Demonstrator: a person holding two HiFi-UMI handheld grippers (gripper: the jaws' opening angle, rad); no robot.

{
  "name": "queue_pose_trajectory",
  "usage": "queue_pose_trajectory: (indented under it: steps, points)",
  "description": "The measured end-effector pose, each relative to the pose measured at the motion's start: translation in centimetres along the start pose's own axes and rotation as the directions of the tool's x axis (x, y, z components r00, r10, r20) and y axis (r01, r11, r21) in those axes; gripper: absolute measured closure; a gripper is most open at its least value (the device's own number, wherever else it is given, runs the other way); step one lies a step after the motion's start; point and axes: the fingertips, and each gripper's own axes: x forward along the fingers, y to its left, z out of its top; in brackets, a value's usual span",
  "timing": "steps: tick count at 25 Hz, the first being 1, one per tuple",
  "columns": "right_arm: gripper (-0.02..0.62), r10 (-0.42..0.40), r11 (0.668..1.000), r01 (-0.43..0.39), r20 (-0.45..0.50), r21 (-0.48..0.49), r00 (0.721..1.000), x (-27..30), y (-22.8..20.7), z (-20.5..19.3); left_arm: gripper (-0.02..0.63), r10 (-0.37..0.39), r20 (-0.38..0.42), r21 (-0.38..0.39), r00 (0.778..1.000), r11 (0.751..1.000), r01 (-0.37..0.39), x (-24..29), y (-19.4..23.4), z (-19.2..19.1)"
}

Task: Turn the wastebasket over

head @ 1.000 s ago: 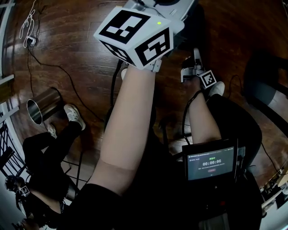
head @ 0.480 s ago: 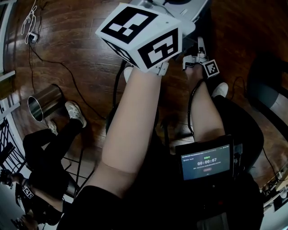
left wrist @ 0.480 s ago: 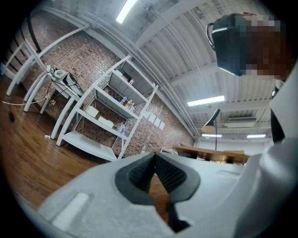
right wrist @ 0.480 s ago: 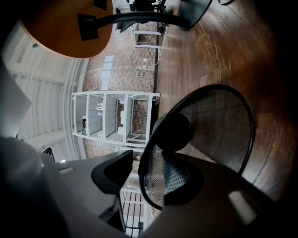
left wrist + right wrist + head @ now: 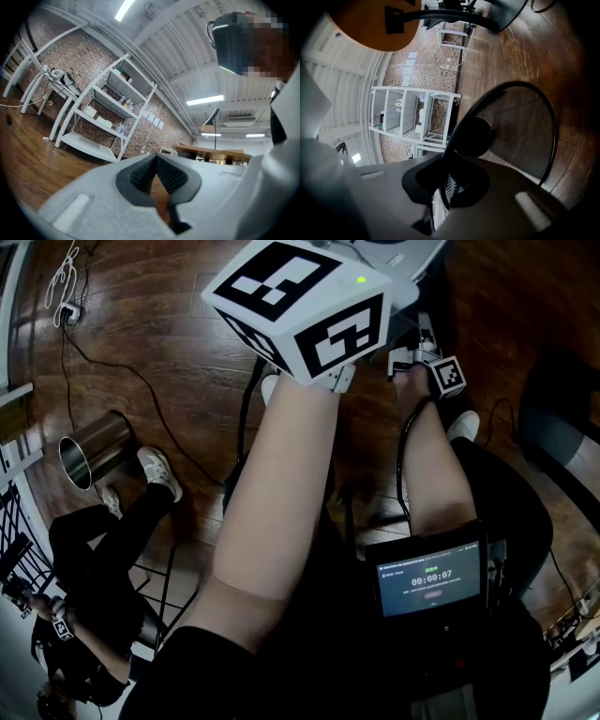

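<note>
The right gripper [image 5: 443, 180] is seen clamped on the thin rim of the black mesh wastebasket [image 5: 515, 131], its jaws having just been closing with that rim caught between them. The wastebasket's open mouth is faced by that gripper's camera, its dark round base is seen deep inside, and the wooden floor [image 5: 520, 56] is glimpsed through the mesh. In the head view the right gripper is held out ahead at the end of a bare forearm [image 5: 436, 465], and the wastebasket itself cannot be made out there. The left gripper [image 5: 156, 159] is held apart from all this, its pad tips brought together with nothing between them, and a white shelving rack [image 5: 101, 122] is seen beyond it against a brick wall [image 5: 70, 61]. Far off to the left a steel bin [image 5: 94, 448] is spotted on the floor, just beside the white shoes [image 5: 157, 472] of a second person
</note>
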Motion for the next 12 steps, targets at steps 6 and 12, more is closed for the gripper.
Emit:
queue_pose_trajectory:
  steps: [6,12]
  points:
    - [0.583,-0.017,0.981,-0.010,-0.136,-0.195,0.991,0.0,1.3,1.0,0.603,-0.016,-0.005,0.004,1.000,1.000,0.016,-0.4,0.0,0.0]
    - [0.588,-0.135,0.888,-0.015,-0.290,-0.460,0.947,0.1,5.3,2.9,0.603,-0.009,0.009,0.008,1.000,1.000,0.009,-0.5,0.2,0.2]
